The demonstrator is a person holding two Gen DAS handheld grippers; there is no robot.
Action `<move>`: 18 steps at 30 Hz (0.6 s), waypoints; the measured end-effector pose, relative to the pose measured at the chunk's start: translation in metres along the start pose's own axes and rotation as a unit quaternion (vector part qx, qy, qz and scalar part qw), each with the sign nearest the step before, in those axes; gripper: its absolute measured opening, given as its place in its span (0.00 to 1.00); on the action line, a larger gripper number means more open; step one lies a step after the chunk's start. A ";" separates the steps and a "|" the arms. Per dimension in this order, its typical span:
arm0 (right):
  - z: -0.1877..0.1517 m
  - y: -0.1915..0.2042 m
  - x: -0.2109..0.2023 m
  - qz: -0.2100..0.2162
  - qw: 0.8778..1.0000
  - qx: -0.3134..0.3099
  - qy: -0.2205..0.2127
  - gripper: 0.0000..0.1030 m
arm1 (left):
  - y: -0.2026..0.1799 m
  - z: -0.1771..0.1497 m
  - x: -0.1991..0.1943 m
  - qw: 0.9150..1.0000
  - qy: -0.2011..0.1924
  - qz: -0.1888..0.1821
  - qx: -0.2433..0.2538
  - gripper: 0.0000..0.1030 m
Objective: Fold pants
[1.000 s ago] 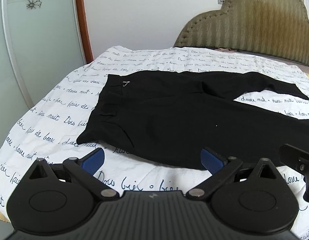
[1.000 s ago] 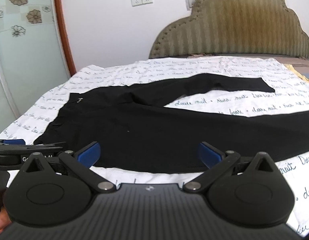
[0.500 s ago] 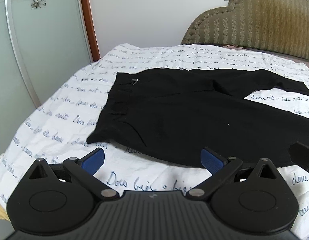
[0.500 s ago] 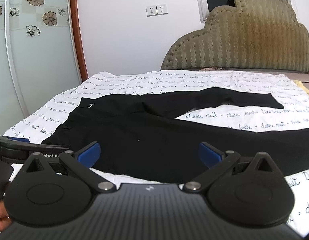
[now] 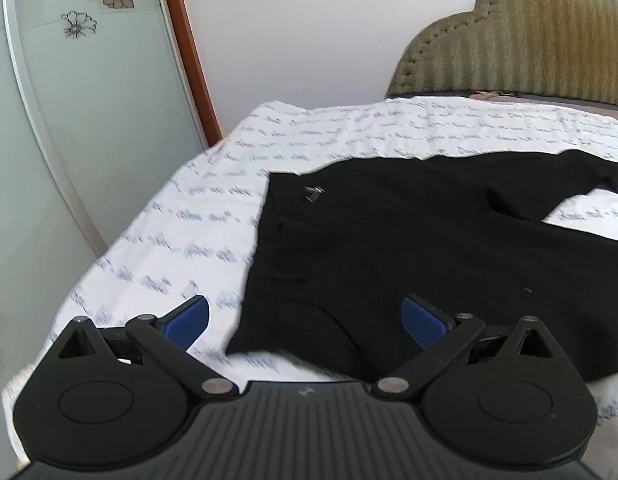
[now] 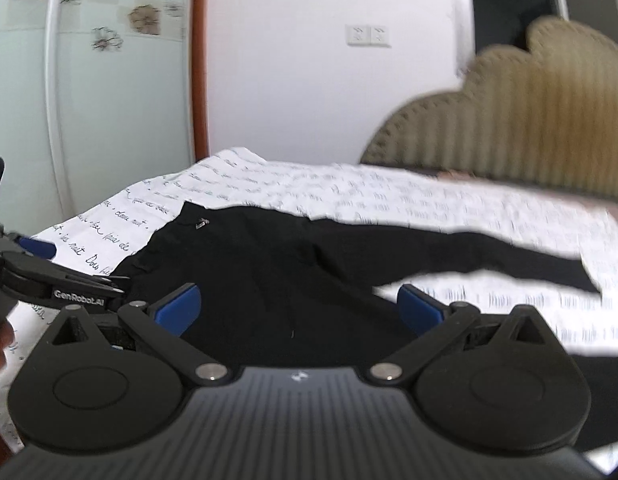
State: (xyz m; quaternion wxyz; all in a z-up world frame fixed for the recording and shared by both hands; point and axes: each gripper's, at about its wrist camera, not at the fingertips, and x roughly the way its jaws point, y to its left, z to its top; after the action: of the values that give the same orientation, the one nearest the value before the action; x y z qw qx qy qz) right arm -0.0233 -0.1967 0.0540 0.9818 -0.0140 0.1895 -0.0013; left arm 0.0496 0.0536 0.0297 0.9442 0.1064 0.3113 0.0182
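Note:
Black pants (image 5: 389,240) lie flat on the bed, waistband to the left with a small metal clasp (image 5: 313,193), legs running right. In the right wrist view the pants (image 6: 269,264) show with the far leg (image 6: 489,256) spread away. My left gripper (image 5: 305,320) is open and empty, above the near waistband corner. My right gripper (image 6: 299,308) is open and empty, above the pants' seat area. The left gripper's fingers (image 6: 41,248) show at the left edge of the right wrist view.
The bed has a white sheet with script lettering (image 5: 213,216). An olive padded headboard (image 5: 529,40) stands at the back right. A frosted glass door with a wood frame (image 5: 89,100) is on the left, close to the bed's edge.
Both grippers have moved forward and left, closer to the waistband. The right wrist view has swung and is blurred. Both stay open.

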 end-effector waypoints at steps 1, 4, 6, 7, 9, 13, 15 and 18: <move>0.007 0.003 0.006 -0.007 1.000 -0.021 0.004 1.00 | 0.006 0.006 0.004 1.000 -0.001 0.004 0.002 1.00; 0.028 0.013 0.030 -0.013 0.996 -0.089 0.012 1.00 | 0.032 0.027 0.017 1.000 -0.004 0.017 -0.002 1.00; 0.041 0.018 0.051 -0.007 0.992 -0.122 0.024 1.00 | 0.050 0.044 0.028 1.000 -0.004 0.019 -0.002 1.00; 0.046 0.017 0.064 0.008 0.991 -0.130 0.032 1.00 | 0.057 0.052 0.033 1.000 -0.004 0.018 -0.002 1.00; 0.057 0.013 0.089 0.044 0.990 -0.128 0.051 1.00 | 0.070 0.069 0.045 1.000 -0.003 0.014 0.002 1.00; 0.073 0.002 0.138 0.098 0.984 -0.131 0.065 1.00 | 0.084 0.104 0.085 1.000 0.008 -0.007 0.015 1.00; 0.081 -0.006 0.166 0.110 0.983 -0.128 0.077 1.00 | 0.085 0.118 0.110 1.000 0.013 -0.005 0.028 1.00; 0.094 -0.028 0.206 0.143 0.982 -0.098 0.082 1.00 | 0.083 0.135 0.145 0.999 0.018 -0.011 0.040 1.00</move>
State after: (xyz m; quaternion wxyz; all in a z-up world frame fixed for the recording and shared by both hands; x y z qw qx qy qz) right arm 0.2028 -0.2239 0.0652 0.9469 -0.0825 0.2684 0.1564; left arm 0.2483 0.1233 0.0682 0.9337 0.1401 0.3294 -0.0023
